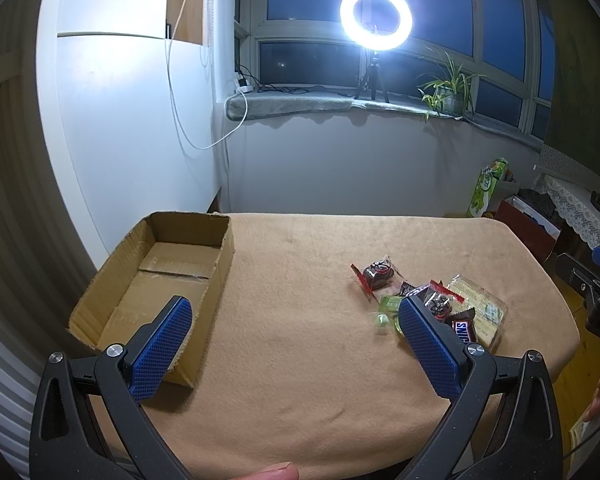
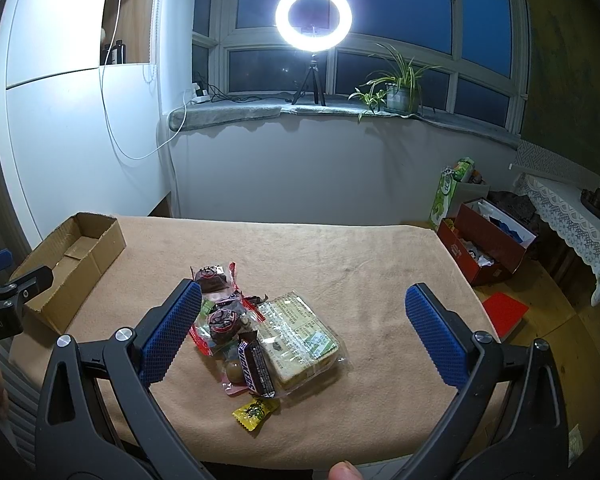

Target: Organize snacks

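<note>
Both tools are above the near edge of the bench (image 2: 380,248), which is covered by a tan cloth. The left hand-held gripper (image 1: 296,312) has its blue pads spread wide apart, nothing between them. The right hand-held gripper (image 2: 304,300) is likewise spread wide and empty, aimed over the snack pile.

The snacks sit in one loose heap, right of bench centre: a clear-wrapped cracker pack (image 2: 300,330), a Snickers bar (image 2: 256,366) lying against its near-left side, two dark round sweets in red-edged wrappers (image 2: 224,322), and a small yellow candy (image 2: 256,410) just apart, nearest the bench edge. The cardboard box (image 1: 160,272) at the far left corner stands open and appears empty; it is well apart from the heap.

Judgement: no item boxed yet; first pick pending.

Risks:
- Items overlap and touch, so closing on one may drag or flip a neighbour.
- Glossy wrappers may slip from the pads, or only a wrapper tail gets pinched.
- The yellow candy sits close to the edge; a nudge could push it off.
- The cloth may bunch if the pads scrape it.
</note>
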The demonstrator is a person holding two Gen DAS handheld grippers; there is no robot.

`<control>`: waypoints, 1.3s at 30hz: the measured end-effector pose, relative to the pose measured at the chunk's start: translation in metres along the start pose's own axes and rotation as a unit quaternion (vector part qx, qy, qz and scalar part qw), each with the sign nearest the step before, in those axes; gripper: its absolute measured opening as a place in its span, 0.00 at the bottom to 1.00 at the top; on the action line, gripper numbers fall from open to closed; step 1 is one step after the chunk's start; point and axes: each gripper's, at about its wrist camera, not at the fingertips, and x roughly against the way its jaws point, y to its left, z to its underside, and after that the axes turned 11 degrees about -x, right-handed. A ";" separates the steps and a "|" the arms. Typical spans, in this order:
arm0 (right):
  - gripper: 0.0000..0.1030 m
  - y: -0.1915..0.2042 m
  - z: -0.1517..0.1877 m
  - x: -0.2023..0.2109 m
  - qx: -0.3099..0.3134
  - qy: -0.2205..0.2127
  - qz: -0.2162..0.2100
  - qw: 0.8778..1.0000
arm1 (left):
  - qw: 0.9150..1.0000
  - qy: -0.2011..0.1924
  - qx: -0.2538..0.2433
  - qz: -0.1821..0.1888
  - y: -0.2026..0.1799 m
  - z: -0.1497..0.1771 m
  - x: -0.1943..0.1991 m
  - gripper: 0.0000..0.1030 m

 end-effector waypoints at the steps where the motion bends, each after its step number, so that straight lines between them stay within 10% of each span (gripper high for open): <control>1: 1.00 0.000 0.000 0.001 0.000 -0.001 0.000 1.000 | 1.000 0.000 -0.001 0.000 0.000 0.000 0.000 1.00; 39: 1.00 -0.009 0.023 -0.010 0.001 0.029 0.011 1.000 | 1.000 0.014 -0.005 0.011 -0.005 0.008 -0.007 1.00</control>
